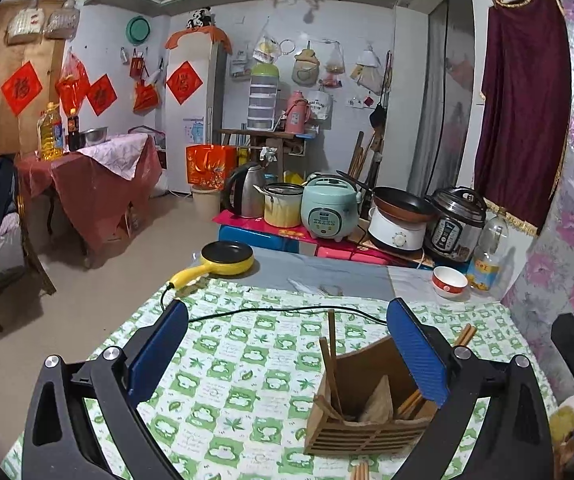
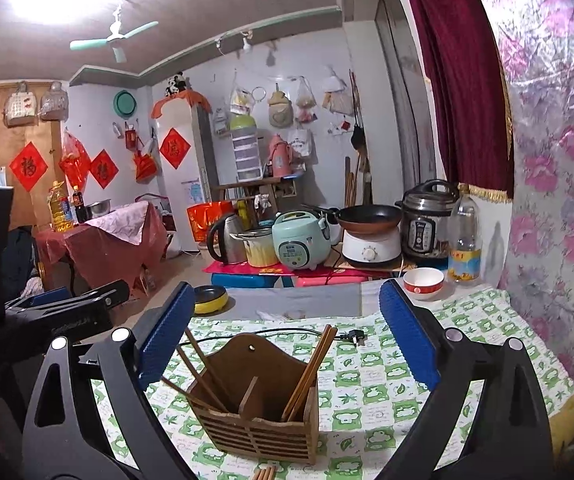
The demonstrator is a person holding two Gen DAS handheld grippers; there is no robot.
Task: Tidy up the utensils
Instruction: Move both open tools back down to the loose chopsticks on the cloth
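1. A slatted wooden holder point(image 2: 255, 420) with a curved back and a middle divider stands on the green-and-white leaf-print tablecloth point(image 2: 387, 384), straight ahead between the right gripper's point(image 2: 287, 340) ribbed blue pads.
2. Slim wooden chopsticks point(image 2: 311, 372) lean in both compartments.
3. Both grippers are spread wide, holding nothing; the left gripper point(image 1: 287, 344) has the holder by its right finger.

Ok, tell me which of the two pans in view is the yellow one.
It is the small yellow pan with a handle and power cord, sitting on the near table's grey far end. The other, a dark frying pan, rests on the white cooker among the appliances behind.
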